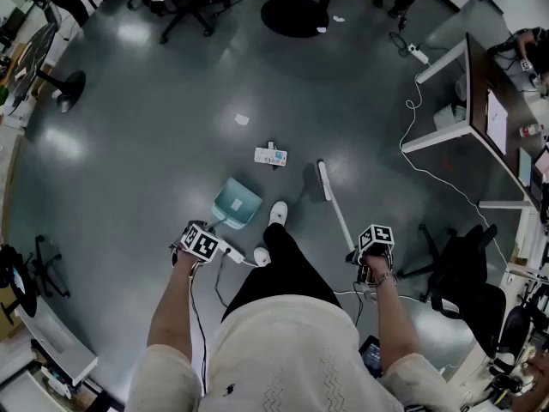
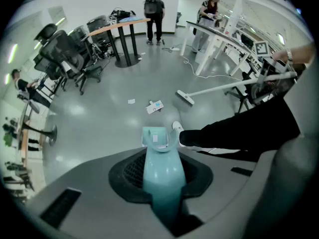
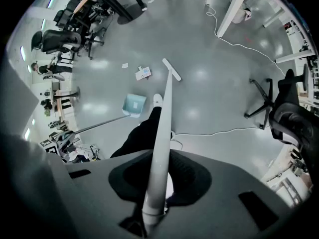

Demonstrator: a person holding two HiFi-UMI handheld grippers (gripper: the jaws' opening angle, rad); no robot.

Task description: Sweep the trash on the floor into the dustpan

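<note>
A teal dustpan (image 1: 237, 202) rests on the grey floor just ahead of the person's white shoe (image 1: 278, 212). My left gripper (image 1: 199, 243) is shut on its long handle (image 2: 162, 176), with the pan (image 2: 156, 137) at the far end. My right gripper (image 1: 375, 247) is shut on the white broom handle (image 3: 160, 153). The broom head (image 1: 322, 181) stands on the floor to the right of the dustpan. A flat printed carton (image 1: 271, 155) lies beyond both, between them. A small white paper scrap (image 1: 242, 119) lies farther off.
A white cable (image 1: 446, 183) snakes across the floor at right, beside a black office chair (image 1: 463, 269) and white desks (image 1: 467, 101). A round table base (image 1: 294, 14) with scraps near it and more chairs (image 1: 184, 3) stand at the far end.
</note>
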